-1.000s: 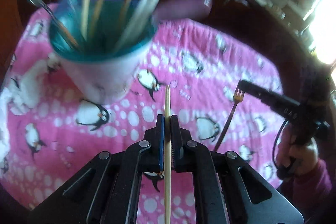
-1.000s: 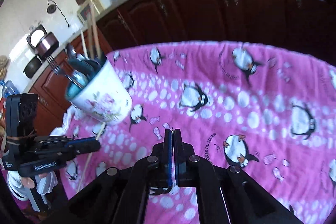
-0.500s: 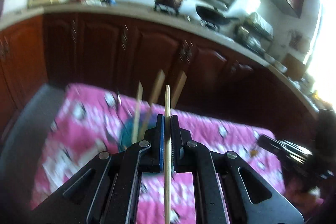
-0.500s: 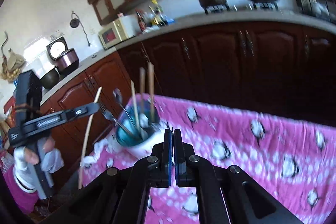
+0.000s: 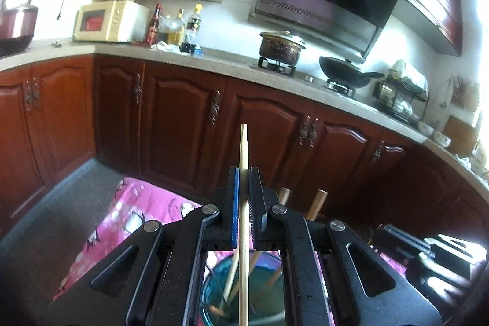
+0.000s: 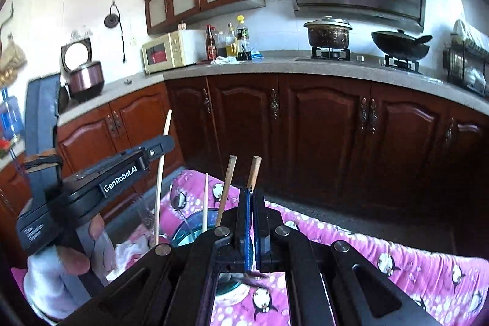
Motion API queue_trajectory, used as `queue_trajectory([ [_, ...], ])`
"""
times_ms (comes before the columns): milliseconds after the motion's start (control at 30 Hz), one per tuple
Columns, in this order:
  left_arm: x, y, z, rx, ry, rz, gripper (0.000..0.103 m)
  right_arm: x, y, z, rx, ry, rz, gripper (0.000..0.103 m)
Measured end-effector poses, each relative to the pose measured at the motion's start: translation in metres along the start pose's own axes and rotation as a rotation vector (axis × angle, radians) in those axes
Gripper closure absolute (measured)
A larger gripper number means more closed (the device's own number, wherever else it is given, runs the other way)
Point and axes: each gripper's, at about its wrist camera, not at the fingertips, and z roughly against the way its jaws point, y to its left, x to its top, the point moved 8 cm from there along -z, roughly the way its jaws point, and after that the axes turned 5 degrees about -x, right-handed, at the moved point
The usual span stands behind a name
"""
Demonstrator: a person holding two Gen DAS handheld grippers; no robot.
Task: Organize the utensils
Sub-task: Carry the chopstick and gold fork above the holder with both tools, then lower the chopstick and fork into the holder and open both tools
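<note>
Standing in a kitchen of dark red cabinets (image 6: 321, 124), with a pink penguin cloth (image 6: 412, 265) spread over the work surface. Nearest, in the left wrist view, gripping a chopstick (image 5: 243, 203) upright in the left gripper (image 5: 243, 182), jaws clamped on it about midway along, lower end hanging over the open teal mouth of the cup (image 5: 244, 295) directly beneath. Holding the right gripper (image 6: 252, 203) just beside the cup, jaws drawn nearly together; something dark and blurred showing under them, too smeared to name, so cannot tell whether anything is held. Already standing in the cup: two thicker chopsticks (image 6: 226, 188) and some thin sticks. Beyond, sitting on the counter: a microwave (image 6: 171, 51), bottles (image 6: 229, 42), a pot (image 6: 328, 34) and a wok (image 6: 397, 46). Likely mid-drop of the chopstick into the cup; next calling for lowering it straight down between the others, then easing the jaws apart once the tip is well inside.
</note>
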Motion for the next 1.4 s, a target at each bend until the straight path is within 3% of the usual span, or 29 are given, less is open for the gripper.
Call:
queue_trajectory([
  [267, -0.017, 0.009, -0.020, 0.042, -0.035, -0.039, 0.099, -0.014, 0.020, -0.031, -0.057, 0.007, 0.102, 0.102],
  [467, -0.020, 0.008, -0.025, 0.054, -0.078, -0.096, 0.099, -0.031, 0.025, -0.041, -0.044, 0.035, 0.123, 0.102],
  [567, -0.030, 0.006, -0.029, 0.056, -0.066, -0.132, 0.099, -0.037, 0.028, -0.045, -0.033, 0.053, 0.129, 0.102],
  [833, -0.044, 0.012, -0.028, 0.038, -0.002, -0.112, 0.099, -0.051, 0.028, -0.050, 0.024, 0.097, 0.114, 0.102],
  [1100, -0.050, 0.007, -0.020, 0.011, 0.085, -0.101, 0.098, -0.067, 0.016, -0.056, 0.116, 0.180, -0.008, 0.102],
  [1200, -0.049, 0.001, -0.017, 0.001, 0.110, -0.110, 0.095, -0.064, 0.009, -0.052, 0.134, 0.184, -0.055, 0.099],
  [1400, -0.046, -0.010, -0.006, -0.026, 0.122, -0.114, 0.063, -0.057, -0.004, -0.034, 0.124, 0.156, -0.084, 0.094],
])
